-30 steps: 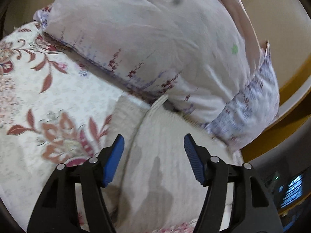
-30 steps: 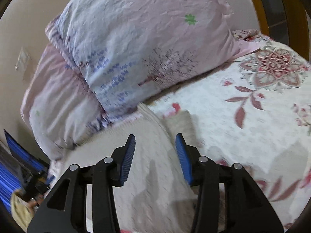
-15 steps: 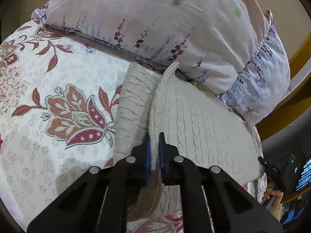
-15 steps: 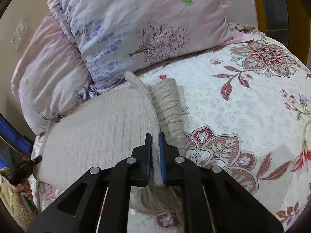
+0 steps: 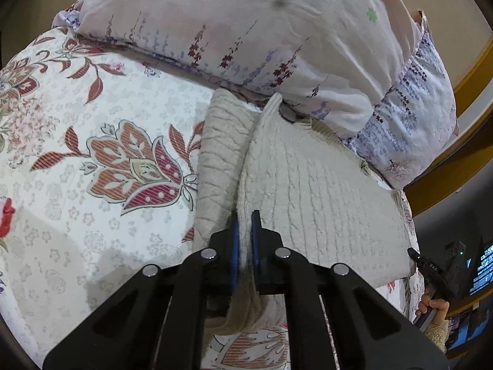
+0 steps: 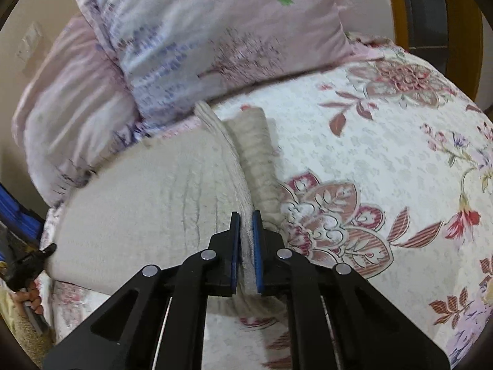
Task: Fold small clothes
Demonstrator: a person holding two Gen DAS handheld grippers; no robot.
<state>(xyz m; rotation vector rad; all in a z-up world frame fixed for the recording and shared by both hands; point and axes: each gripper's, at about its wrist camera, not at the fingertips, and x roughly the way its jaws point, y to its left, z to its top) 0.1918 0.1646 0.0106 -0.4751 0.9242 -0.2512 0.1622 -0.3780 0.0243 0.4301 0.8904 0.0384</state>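
Where left tongs (image 5: 244,234) and right tongs (image 6: 245,240) clamp sweater (image 5: 308,191) — pinched edge hidden.

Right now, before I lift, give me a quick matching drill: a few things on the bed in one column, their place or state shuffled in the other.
Things:
1. left gripper
2. cream sweater
3. pillows
4. bedspread

States:
A. floral print, under everything
B. stacked at the bed's far end
C. shut on a pinched knit ridge
D. lying flat, far end touching a pillow

Pairs: 1-C, 2-D, 3-B, 4-A
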